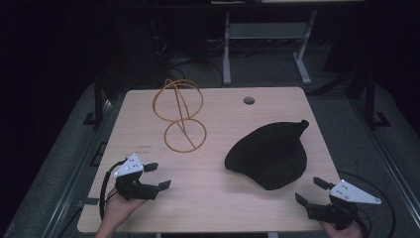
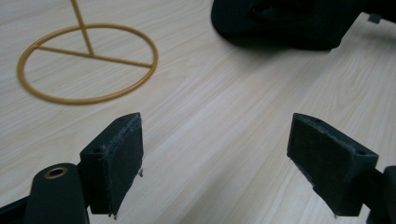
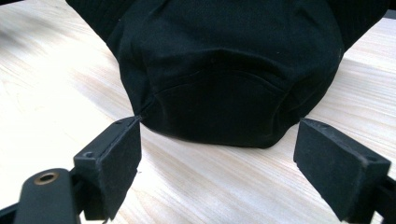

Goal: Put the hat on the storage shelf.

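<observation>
Both hands come in from the near edge, the left gripper (image 1: 159,175) and right gripper (image 1: 310,191) each held low with jaws spread wide and empty.

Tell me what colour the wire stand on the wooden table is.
The thin wire ring stand is golden yellow, clearest in the left gripper view.

a pale wooden table (image 1: 218,208) stands lit in the middle of a dim room, with a round cable hole (image 1: 249,100) near its far edge. the floor (image 1: 346,124) around it is grey and dull. beyond the far edge a white metal desk frame (image 1: 302,54) stands on two legs, with a tangle of dark cables (image 1: 173,54) to its left. the far background is black.
</observation>
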`<action>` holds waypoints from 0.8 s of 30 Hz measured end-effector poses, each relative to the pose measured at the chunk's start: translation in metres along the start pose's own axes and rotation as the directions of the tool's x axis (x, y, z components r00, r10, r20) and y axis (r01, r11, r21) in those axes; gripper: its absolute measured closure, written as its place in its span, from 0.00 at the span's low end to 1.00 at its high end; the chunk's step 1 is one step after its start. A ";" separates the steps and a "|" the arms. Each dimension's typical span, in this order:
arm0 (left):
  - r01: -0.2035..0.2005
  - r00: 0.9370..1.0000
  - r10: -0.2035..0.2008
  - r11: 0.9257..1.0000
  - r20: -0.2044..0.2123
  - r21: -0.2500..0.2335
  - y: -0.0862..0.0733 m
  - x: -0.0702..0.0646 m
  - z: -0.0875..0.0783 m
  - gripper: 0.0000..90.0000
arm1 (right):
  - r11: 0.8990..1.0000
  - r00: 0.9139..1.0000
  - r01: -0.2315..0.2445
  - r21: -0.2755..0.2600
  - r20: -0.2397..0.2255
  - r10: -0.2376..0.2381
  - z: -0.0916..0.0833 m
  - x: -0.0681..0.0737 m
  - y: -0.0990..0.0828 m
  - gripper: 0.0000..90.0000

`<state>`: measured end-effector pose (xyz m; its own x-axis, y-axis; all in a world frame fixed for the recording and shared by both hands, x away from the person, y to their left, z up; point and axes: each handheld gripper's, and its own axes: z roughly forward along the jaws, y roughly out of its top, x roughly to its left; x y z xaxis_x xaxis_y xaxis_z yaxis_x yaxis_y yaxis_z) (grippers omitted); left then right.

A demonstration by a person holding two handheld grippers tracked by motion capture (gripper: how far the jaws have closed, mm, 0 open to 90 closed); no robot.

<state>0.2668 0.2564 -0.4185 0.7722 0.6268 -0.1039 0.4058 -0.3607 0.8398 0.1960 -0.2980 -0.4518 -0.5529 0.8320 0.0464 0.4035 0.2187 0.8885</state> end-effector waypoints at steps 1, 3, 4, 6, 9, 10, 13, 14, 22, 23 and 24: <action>0.000 1.000 0.000 1.000 0.000 0.000 0.000 0.000 0.000 0.20 | 1.000 1.000 0.000 0.000 0.000 0.000 0.000 0.000 0.000 0.16; 0.000 1.000 0.000 1.000 0.010 -0.005 0.003 -0.002 0.003 0.20 | 1.000 1.000 -0.005 -0.004 -0.005 0.005 0.000 0.000 -0.001 0.16; -0.004 1.000 0.004 1.000 0.012 -0.004 0.005 -0.003 0.004 0.20 | 1.000 1.000 -0.006 -0.004 -0.005 0.006 -0.001 -0.001 -0.001 0.16; -0.011 1.000 0.011 1.000 0.021 -0.007 0.008 -0.006 0.007 0.20 | 1.000 1.000 -0.008 -0.012 -0.001 0.008 -0.001 -0.002 -0.001 0.16; -0.023 0.999 0.023 1.000 0.039 -0.011 0.013 -0.011 0.012 0.20 | 1.000 1.000 -0.020 -0.020 -0.004 0.020 -0.003 -0.003 -0.001 0.16; -0.030 0.999 0.031 0.999 0.044 -0.009 0.015 -0.013 0.014 0.20 | 1.000 1.000 -0.023 -0.020 -0.004 0.023 -0.003 -0.003 -0.001 0.16; -0.048 0.997 0.048 0.999 0.060 -0.002 0.020 -0.018 0.019 0.20 | 0.999 1.000 -0.029 -0.026 -0.001 0.029 -0.005 -0.003 -0.001 0.16; -0.049 0.997 0.049 0.999 0.065 0.001 0.021 -0.019 0.021 0.20 | 0.999 1.000 -0.031 -0.031 -0.002 0.031 -0.005 -0.004 -0.001 0.16; -0.079 0.991 0.078 0.997 0.105 0.006 0.034 -0.028 0.034 0.20 | 0.999 0.999 -0.032 -0.036 -0.002 0.032 -0.006 -0.004 0.000 0.16; -0.089 0.990 0.089 0.996 0.111 0.001 0.039 -0.032 0.037 0.19 | 0.999 0.999 -0.034 -0.040 -0.002 0.034 -0.006 -0.004 0.000 0.16; -0.089 0.990 0.089 0.996 0.111 0.001 0.039 -0.032 0.037 0.19 | 0.999 0.999 -0.033 -0.041 -0.004 0.033 -0.005 -0.004 0.000 0.16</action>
<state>0.2763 0.1966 -0.4017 0.8548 0.5115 -0.0877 0.3356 -0.4160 0.8452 0.1947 -0.3043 -0.4501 -0.5420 0.8368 0.0776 0.3918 0.1700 0.9042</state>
